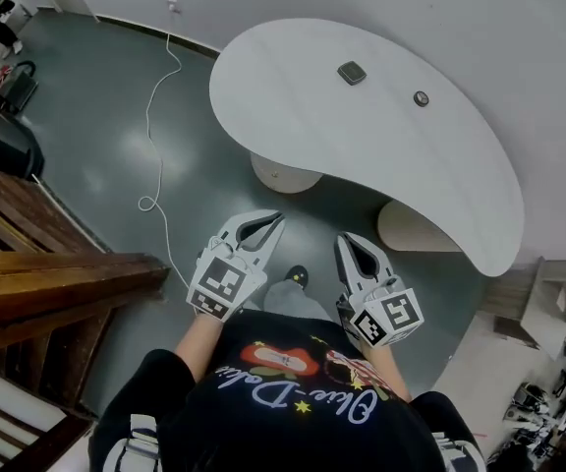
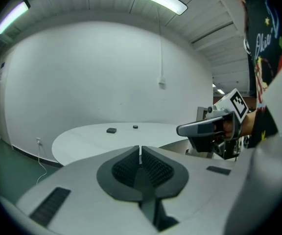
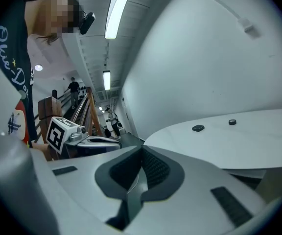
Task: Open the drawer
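both grippers were held side by side just short of the near edge of the white counter (image 1: 293, 77), pointed toward it, probably a ready carry before any reach. left gripper (image 1: 271, 220) fingers (image 2: 124, 169) were pressed together on nothing. right gripper (image 1: 348, 240) fingers (image 3: 153, 169) were also closed and empty. no drawer showed in any view — possibly under the counter. a small square object (image 1: 352, 72) and a round object (image 1: 421, 97) lay toward the counter's far side.

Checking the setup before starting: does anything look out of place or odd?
A white cable trails loose across the floor left of the table, a possible trip hazard. No drawer is in view. Nothing looks spilled or damaged.
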{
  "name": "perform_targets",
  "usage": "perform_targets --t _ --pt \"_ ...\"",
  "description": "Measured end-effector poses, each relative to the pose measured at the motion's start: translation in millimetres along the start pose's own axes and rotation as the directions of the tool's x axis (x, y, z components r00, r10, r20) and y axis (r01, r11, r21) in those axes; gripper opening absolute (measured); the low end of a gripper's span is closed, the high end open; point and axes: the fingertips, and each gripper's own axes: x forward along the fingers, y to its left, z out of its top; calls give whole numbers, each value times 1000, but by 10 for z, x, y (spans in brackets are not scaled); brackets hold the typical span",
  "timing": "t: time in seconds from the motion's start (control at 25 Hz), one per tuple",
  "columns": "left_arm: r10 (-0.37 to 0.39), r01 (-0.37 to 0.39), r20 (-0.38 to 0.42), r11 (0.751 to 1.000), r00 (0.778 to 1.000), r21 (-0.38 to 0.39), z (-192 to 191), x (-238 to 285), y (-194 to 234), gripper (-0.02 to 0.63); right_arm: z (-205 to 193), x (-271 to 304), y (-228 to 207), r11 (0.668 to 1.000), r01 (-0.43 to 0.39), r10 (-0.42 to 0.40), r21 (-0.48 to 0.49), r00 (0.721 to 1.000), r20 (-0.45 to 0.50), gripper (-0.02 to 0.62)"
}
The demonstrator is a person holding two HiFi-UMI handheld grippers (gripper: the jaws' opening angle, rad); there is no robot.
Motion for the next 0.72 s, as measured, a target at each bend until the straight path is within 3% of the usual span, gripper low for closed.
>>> perform_targets --t 0.28,0.72 --pt "86 -90 -66 995 994 -51 -329 184 237 6 -267 337 -142 994 -107 107 6 992 -73 0" --pt "183 -193 -80 970 980 -144 -823 499 878 6 -643 1028 -345 991 -127 122 -30 983 -139 0"
